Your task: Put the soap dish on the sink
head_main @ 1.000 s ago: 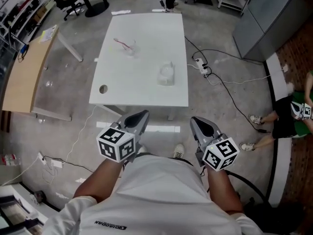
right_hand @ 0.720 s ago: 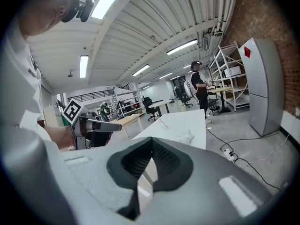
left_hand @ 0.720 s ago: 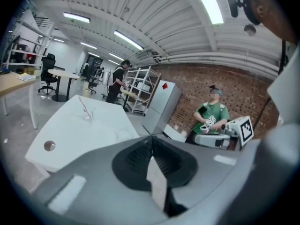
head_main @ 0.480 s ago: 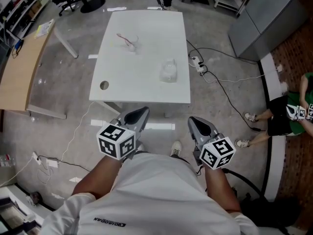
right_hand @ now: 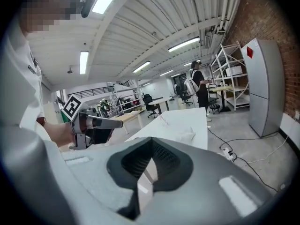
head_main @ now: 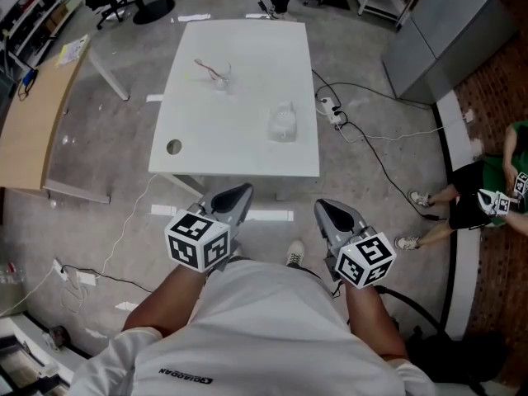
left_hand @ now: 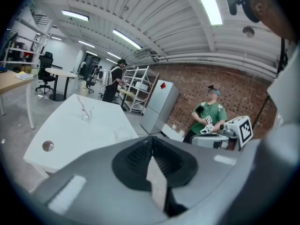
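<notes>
A white table (head_main: 239,139) stands ahead of me. On its right half lies a small clear plastic piece (head_main: 283,124), the likely soap dish. A second clear item with a thin red part (head_main: 216,74) sits farther back on the left; I cannot tell what it is. Both grippers hover short of the table's near edge, close to my body. The left gripper (head_main: 239,193) is shut and holds nothing, and so is the right gripper (head_main: 323,209). The left gripper view shows the table (left_hand: 70,125) beyond the closed left gripper (left_hand: 151,143); the right gripper view shows the clear piece (right_hand: 187,135) past the closed right gripper (right_hand: 151,146).
The table has a round hole (head_main: 173,148) near its front left corner. A wooden desk (head_main: 37,114) stands at left, a grey cabinet (head_main: 445,31) at the back right. Cables and a power strip (head_main: 338,114) lie on the floor right of the table. A seated person (head_main: 495,196) is at far right.
The right gripper has drifted slightly to the left. The left gripper and the things on the table have stayed in place.
</notes>
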Available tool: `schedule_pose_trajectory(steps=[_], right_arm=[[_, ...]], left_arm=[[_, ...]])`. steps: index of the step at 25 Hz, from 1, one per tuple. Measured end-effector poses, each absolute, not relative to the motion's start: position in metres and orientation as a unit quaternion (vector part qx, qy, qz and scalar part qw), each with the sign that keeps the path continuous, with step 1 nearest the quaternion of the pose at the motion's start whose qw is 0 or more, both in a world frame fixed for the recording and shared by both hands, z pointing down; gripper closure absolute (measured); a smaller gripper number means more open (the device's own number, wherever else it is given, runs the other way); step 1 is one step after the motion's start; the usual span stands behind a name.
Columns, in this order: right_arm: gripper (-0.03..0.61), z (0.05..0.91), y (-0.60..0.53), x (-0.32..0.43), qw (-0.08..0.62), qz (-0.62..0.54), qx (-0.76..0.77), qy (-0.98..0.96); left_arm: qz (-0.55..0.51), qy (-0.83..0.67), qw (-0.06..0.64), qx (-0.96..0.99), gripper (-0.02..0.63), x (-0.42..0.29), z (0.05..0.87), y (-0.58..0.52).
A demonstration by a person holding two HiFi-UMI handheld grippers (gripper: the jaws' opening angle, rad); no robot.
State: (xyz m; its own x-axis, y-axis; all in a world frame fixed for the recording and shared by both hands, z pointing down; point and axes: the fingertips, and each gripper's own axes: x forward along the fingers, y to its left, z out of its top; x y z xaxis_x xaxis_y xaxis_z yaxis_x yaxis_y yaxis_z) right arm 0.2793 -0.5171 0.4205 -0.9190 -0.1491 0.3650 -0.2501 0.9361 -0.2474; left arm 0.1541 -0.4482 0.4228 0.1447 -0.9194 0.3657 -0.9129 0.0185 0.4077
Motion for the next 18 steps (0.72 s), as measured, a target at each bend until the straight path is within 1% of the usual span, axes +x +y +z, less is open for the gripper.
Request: schedule_pose_trajectory(steps=[18], right_arm=[[0.578,0.4215,-0.521,0.2743,0.181,0.144,0.095,-0.968]], left_arm=[[0.027,-0.667,0.266,0.696,0.607,0.1477,0.4275,-0.4477]])
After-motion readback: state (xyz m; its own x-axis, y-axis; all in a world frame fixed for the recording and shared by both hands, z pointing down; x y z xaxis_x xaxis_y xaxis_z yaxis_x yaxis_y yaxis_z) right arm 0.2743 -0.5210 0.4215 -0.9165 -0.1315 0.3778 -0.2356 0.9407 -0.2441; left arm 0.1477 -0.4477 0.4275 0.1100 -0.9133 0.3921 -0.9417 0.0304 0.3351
